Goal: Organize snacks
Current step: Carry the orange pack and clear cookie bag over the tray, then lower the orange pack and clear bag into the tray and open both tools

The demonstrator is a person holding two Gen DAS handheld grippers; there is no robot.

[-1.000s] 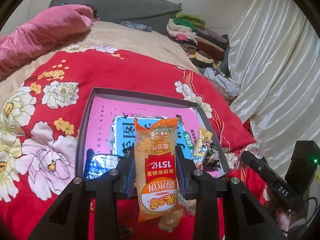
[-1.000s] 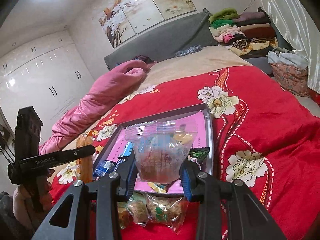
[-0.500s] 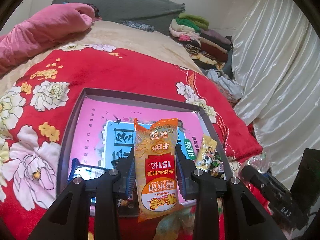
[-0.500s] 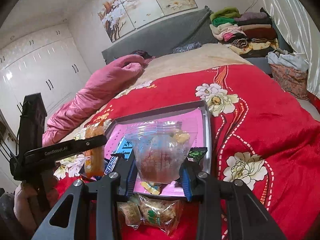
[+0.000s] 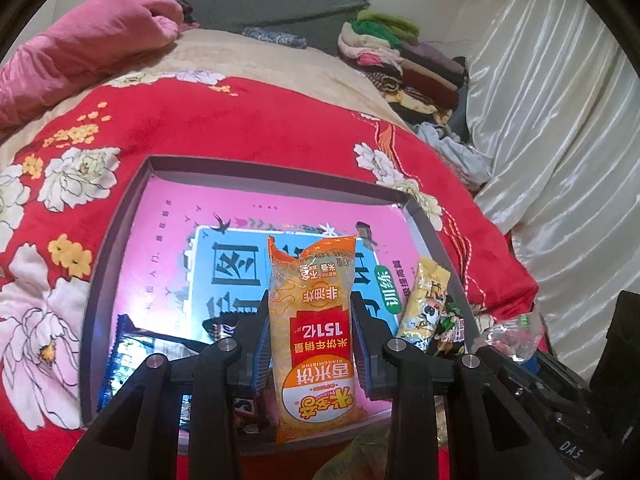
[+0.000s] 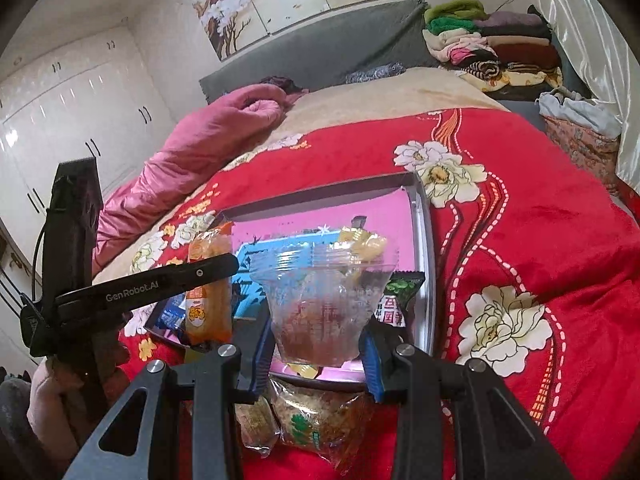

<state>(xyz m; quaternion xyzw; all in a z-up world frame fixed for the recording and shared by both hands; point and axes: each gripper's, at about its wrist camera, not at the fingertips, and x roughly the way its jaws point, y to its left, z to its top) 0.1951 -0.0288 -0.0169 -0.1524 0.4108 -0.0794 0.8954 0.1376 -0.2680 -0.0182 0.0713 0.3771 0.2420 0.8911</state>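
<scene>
My left gripper (image 5: 310, 328) is shut on an orange rice-cracker packet (image 5: 312, 332), held upright over the near part of a grey-rimmed tray (image 5: 120, 216) with a pink and blue lining. In the right wrist view that same packet (image 6: 210, 284) and the left gripper (image 6: 204, 276) hang over the tray's left corner. My right gripper (image 6: 316, 332) is shut on a clear snack bag (image 6: 320, 300) with brownish contents, above the tray's near edge (image 6: 424, 248). In the tray lie a blue packet (image 5: 132, 348), a yellow packet (image 5: 424, 304) and a green-black packet (image 6: 398, 300).
Two clear packets of brown snacks (image 6: 316, 428) lie on the red flowered blanket (image 6: 520, 208) just in front of the tray. A pink quilt (image 5: 80, 52) lies at the back left, folded clothes (image 6: 488, 48) at the back right, a white curtain (image 5: 560, 120) on the right.
Both grippers have moved forward and lower over the tray with their packets still held. The tray now looks larger and nearer in both views.
</scene>
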